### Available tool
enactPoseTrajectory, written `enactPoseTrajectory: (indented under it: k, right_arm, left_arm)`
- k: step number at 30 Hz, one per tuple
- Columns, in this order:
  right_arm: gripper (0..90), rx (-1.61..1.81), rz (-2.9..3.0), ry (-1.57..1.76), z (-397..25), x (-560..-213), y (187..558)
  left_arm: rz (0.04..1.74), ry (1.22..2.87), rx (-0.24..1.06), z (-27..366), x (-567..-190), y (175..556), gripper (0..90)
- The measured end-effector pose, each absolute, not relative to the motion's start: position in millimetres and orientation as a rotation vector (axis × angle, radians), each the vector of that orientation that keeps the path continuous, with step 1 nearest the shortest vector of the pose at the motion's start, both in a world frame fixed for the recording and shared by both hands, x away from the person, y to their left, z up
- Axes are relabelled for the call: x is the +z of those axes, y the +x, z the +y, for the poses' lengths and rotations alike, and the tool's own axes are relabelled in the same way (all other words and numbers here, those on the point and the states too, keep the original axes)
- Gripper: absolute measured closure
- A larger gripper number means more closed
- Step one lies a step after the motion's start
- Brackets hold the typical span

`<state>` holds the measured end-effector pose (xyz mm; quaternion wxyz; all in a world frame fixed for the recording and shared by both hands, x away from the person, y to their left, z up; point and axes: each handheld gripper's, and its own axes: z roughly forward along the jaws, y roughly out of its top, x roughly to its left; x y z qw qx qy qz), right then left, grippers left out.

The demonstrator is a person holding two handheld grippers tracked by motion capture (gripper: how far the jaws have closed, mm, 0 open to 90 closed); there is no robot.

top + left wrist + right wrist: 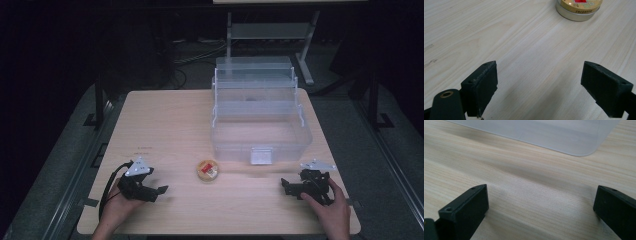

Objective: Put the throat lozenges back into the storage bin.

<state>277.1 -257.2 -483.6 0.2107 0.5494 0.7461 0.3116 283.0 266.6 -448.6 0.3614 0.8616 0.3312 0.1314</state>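
With both the left tongs and right tongs spread wide and empty, the round tin on the worktop between them, before the clear box, may skid if nudged.

- The round tin is cut off by the top edge of the left gripper view; its lid print is too small to read in the high view.
- The clear plastic box shows just one rounded corner in the right gripper view.
- Both forearms leave the high view's bottom edge.
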Motion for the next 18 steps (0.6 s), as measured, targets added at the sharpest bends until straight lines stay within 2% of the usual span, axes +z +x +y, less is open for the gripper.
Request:
enactPoseTrajectory:
  k: [18]
  right_arm:
    - [0.0, 0.866, 2.073, 1.528, -257.2, -483.6, 277.1]
  left_arm:
    - [0.813, 2.234, 0.321, 248.2, -439.3, 294.1, 13.5]
